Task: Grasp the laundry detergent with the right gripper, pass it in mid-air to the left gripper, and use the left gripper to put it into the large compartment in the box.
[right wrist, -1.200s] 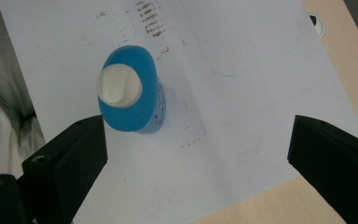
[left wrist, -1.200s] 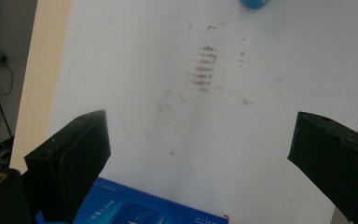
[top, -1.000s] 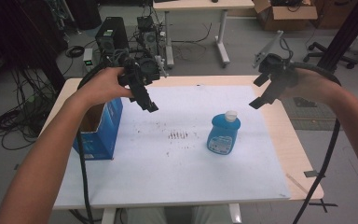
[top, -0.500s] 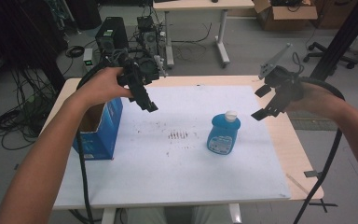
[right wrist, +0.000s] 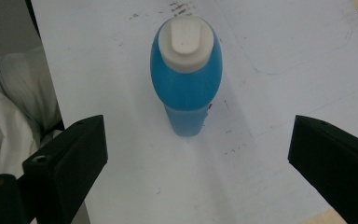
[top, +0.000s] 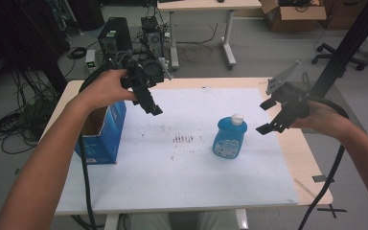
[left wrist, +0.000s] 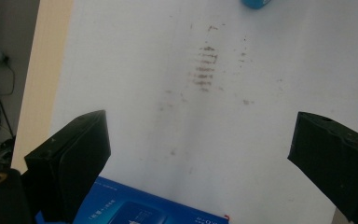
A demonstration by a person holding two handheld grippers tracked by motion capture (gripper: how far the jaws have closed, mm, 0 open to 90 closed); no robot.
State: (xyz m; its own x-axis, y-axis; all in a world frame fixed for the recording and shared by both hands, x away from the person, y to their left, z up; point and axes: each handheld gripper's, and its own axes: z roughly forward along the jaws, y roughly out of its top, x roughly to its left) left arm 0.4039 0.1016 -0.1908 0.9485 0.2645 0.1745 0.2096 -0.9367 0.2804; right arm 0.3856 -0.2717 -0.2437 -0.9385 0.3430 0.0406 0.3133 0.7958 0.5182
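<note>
Right gripper (top: pixel 271 116): wide open, empty, right of upright blue bottle (top: pixel 230 136)
Left gripper (top: pixel 149 98): wide open, empty, above blue box (top: pixel 103 132)
Progress: nothing grasped yet

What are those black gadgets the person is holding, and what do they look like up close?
Each is a hand-held gripper: the left hand-held gripper and the right hand-held gripper are black, with two blocky, flat-faced jaws. A thick black cable trails from each. The right one carries a grey three-cornered plate on top. The forearms are bare, with no sleeves.

blue bottle (top: pixel 229 139) with white cap (top: pixel 238 118), blue box (top: pixel 103 129), white sheet (top: pixel 182 177)
</note>
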